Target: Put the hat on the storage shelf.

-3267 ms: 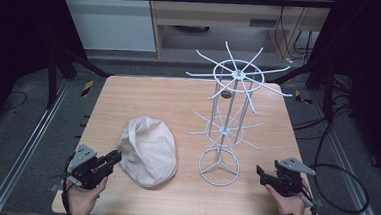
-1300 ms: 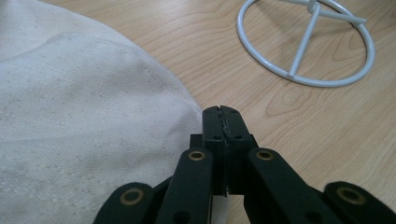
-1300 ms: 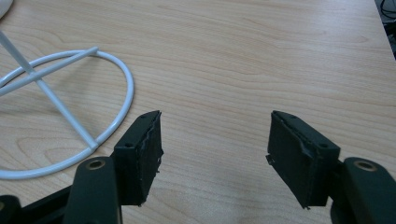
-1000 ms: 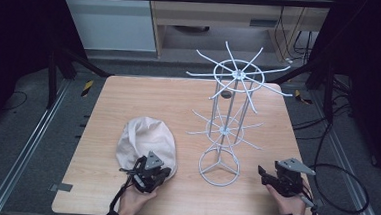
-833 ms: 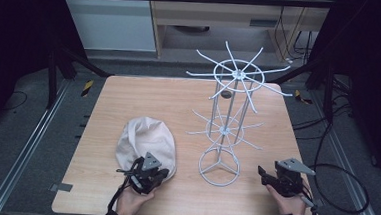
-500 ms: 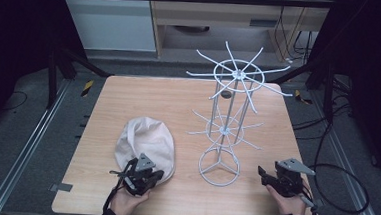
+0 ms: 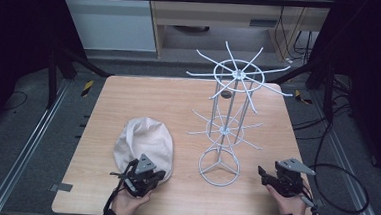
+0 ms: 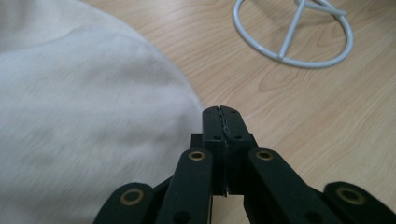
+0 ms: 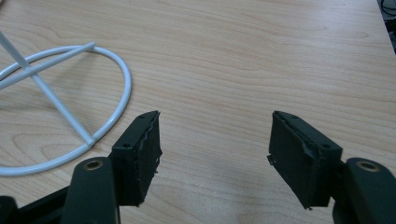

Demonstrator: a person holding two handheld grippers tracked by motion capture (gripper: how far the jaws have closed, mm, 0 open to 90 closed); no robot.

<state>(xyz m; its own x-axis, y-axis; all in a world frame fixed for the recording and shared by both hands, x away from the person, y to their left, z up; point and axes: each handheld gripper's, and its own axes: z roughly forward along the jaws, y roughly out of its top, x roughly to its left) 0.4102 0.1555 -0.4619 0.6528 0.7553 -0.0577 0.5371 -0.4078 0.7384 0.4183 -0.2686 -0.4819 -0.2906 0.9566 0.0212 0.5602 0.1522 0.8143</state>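
— Two grippers at the bottom of the high view. State of the left gripper (image 7: 160,176)?

— Jaws pressed together, tip to tip, as its own view shows plainly (image 8: 221,122). Whether any fabric is pinched between them cannot be told. The tip sits at the lower right edge of the white cloth cap (image 7: 144,140), touching or just beside it.

— And the cap itself?

— Lying flat on the wooden table (image 7: 149,95), lower left of centre in the high view. In the left gripper view it covers the left half of the frame (image 8: 79,116), blurred.

— Right gripper (image 7: 260,171)?

— Jaws wide apart, nothing between them but bare tabletop (image 9: 215,140). It sits at the lower right of the high view, held in a hand (image 7: 285,199), pointing toward the frame's left.

— The rack?

— White wire display stand (image 7: 226,119), upright, right of centre, with two tiers of radiating spokes and a ring base. That ring base appears at the upper right of the left gripper view (image 8: 293,32) and at the left of the right gripper view (image 9: 70,116). It stands between the two grippers, apart from both and from the cap.
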